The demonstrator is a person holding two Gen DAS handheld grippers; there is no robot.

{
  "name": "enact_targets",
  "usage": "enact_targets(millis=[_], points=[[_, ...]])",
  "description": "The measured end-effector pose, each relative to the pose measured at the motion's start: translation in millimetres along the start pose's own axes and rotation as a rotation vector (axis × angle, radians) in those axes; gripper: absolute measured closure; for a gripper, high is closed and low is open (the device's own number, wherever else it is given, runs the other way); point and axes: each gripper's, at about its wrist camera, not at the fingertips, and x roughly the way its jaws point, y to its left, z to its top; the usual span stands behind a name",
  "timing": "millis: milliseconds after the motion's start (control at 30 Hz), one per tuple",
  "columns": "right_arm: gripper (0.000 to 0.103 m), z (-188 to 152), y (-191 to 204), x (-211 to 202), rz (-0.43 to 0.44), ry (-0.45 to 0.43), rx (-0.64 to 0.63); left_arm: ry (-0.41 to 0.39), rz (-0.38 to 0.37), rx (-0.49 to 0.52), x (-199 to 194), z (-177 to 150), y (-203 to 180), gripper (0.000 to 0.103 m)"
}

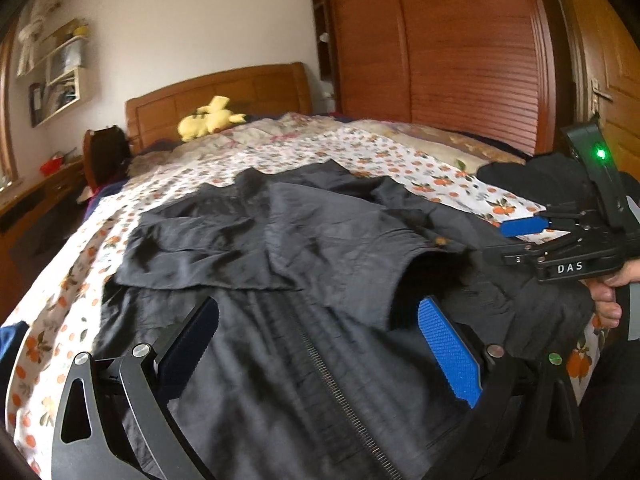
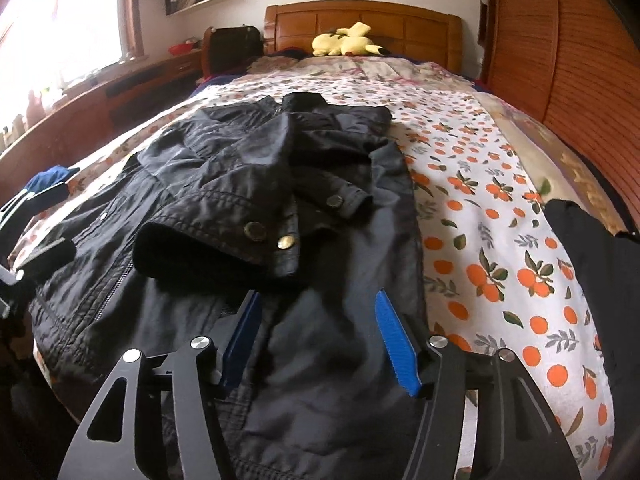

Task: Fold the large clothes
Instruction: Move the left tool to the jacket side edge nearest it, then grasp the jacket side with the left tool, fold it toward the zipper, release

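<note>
We are seeing one black jacket (image 2: 248,184) lying across the middle of both frames on one bed covered by an orange-print sheet (image 2: 492,200); its zipper (image 1: 340,384) is running down the lower centre of the left wrist view; both sleeves are lying folded in across the chest, one cuff (image 2: 208,232) sitting at centre left of the right wrist view and a second, smaller cuff (image 2: 344,202) just to its right; we are counting three round snaps on those cuffs.

We are holding two tongs; the left tongs (image 1: 320,344) are standing wide open at the bottom of their frame, hovering over the zipper area with nothing between the blue pads (image 1: 452,356); the right tongs (image 2: 320,344) are likewise standing wide at the bottom of their frame, over the jacket's lower right panel and holding nothing; in the left wrist view the right tongs (image 1: 524,226) are showing at the right edge, over the jacket's edge, with our hand (image 1: 608,296) gripping the handle below.

One yellow plush toy (image 2: 348,44) is resting against the one wooden headboard (image 2: 400,24) at upper centre; a second dark garment (image 2: 588,264) is lying at the right edge.
</note>
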Motion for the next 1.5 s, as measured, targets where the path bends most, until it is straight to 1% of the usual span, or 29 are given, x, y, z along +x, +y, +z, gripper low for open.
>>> enact_targets(millis=[200,400,467,633,733,800,867,967,1067,1100,1133,1167,1200,1233,1267,1300,1400,1500], points=[[0.043,-9.1,-14.8,-9.9,-0.009,-0.019,-0.008,0.068,-0.043,0.039,29.1,23.1,-26.6,0.002],[0.043,-22.6,-31.4,-24.2,0.036,-0.036,0.027,0.142,-0.072,0.068,59.2,42.2,-52.3,0.002],[0.043,-25.8,-31.5,-27.4,0.045,-0.036,0.025,0.164,-0.081,0.086,67.1,44.5,-61.0,0.002],[0.041,-28.1,-30.7,-42.6,0.029,-0.069,-0.004,0.227,-0.098,0.124,89.5,45.1,-83.1,0.003],[0.04,-27.2,-33.9,-48.9,0.027,-0.083,0.004,0.266,-0.117,0.109,101.8,45.7,-88.3,0.009],[0.04,-26.4,-36.2,-53.0,0.027,-0.094,0.011,0.289,-0.138,0.099,109.1,46.8,-91.1,0.012],[0.04,-25.0,-38.2,-56.2,0.027,-0.104,0.018,0.309,-0.136,0.102,117.3,48.0,-95.8,0.012],[0.039,-22.7,-39.7,-58.7,0.028,-0.115,0.021,0.329,-0.12,0.128,127.6,49.6,-105.1,0.017],[0.039,-20.8,-40.8,-59.5,0.03,-0.121,0.026,0.337,-0.077,0.176,133.3,48.5,-113.9,0.028],[0.039,-20.0,-40.7,-58.4,0.03,-0.121,0.027,0.336,-0.074,0.186,133.8,48.2,-114.9,0.033],[0.039,-19.4,-40.9,-58.4,0.031,-0.121,0.028,0.334,-0.078,0.187,133.3,48.5,-114.6,0.049],[0.039,-19.2,-41.0,-58.9,0.033,-0.123,0.027,0.335,-0.084,0.185,132.7,49.1,-113.6,0.059],[0.039,-19.2,-41.0,-58.6,0.033,-0.124,0.027,0.337,-0.104,0.175,131.6,50.2,-112.5,0.077],[0.039,-18.5,-40.9,-58.3,0.035,-0.125,0.028,0.331,-0.125,0.155,127.7,52.4,-109.7,0.089],[0.039,-18.1,-40.4,-57.8,0.037,-0.126,0.028,0.312,-0.119,0.143,122.4,55.3,-107.3,0.095],[0.039,-17.6,-40.3,-56.7,0.039,-0.125,0.028,0.287,-0.106,0.136,116.2,58.8,-105.0,0.099],[0.039,-16.0,-38.4,-54.4,0.043,-0.124,0.025,0.226,-0.079,0.122,97.7,69.7,-97.1,0.1],[0.039,-13.0,-34.5,-51.7,0.048,-0.126,0.021,0.181,-0.046,0.116,82.5,79.6,-84.6,0.1]])
